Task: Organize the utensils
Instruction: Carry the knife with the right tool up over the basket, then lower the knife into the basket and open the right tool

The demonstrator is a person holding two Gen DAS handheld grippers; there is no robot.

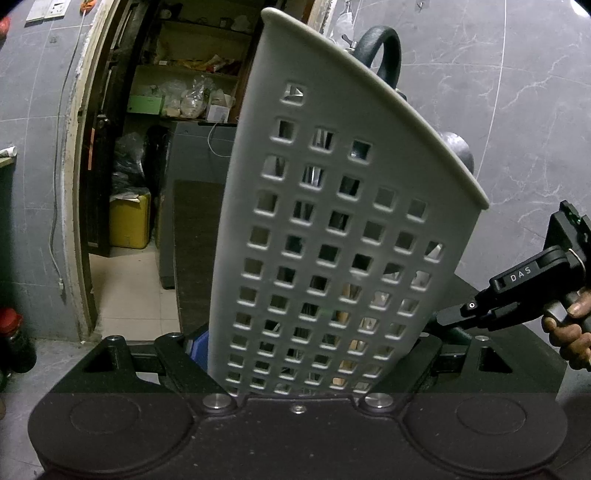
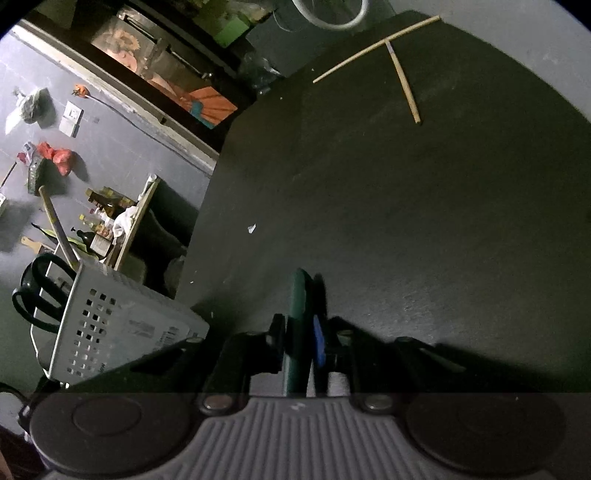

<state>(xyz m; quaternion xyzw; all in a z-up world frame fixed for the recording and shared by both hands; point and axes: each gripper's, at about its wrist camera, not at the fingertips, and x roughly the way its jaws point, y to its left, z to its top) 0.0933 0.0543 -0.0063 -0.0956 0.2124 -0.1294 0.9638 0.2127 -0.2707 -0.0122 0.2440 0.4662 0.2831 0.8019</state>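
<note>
A white perforated utensil holder (image 1: 332, 221) fills the left wrist view, leaning over, and my left gripper (image 1: 301, 363) is shut on its lower end. A black scissor handle (image 1: 384, 48) and a metal spoon bowl (image 1: 458, 151) poke out of its top. The right wrist view shows the same holder (image 2: 122, 328) at lower left. My right gripper (image 2: 303, 343) is shut on a dark green utensil handle (image 2: 299, 306) just above the dark table (image 2: 406, 221). It also shows at the right edge (image 1: 454, 317), beside the holder. Two wooden chopsticks (image 2: 376, 46) lie crossed at the table's far end.
A white paper scrap (image 2: 252, 229) lies on the table. A white round rim (image 2: 332, 18) stands beyond the chopsticks. An open doorway with cluttered shelves (image 1: 184, 92) and a yellow container (image 1: 129, 221) lie behind the holder. A dark bottle (image 1: 14, 339) is at the far left.
</note>
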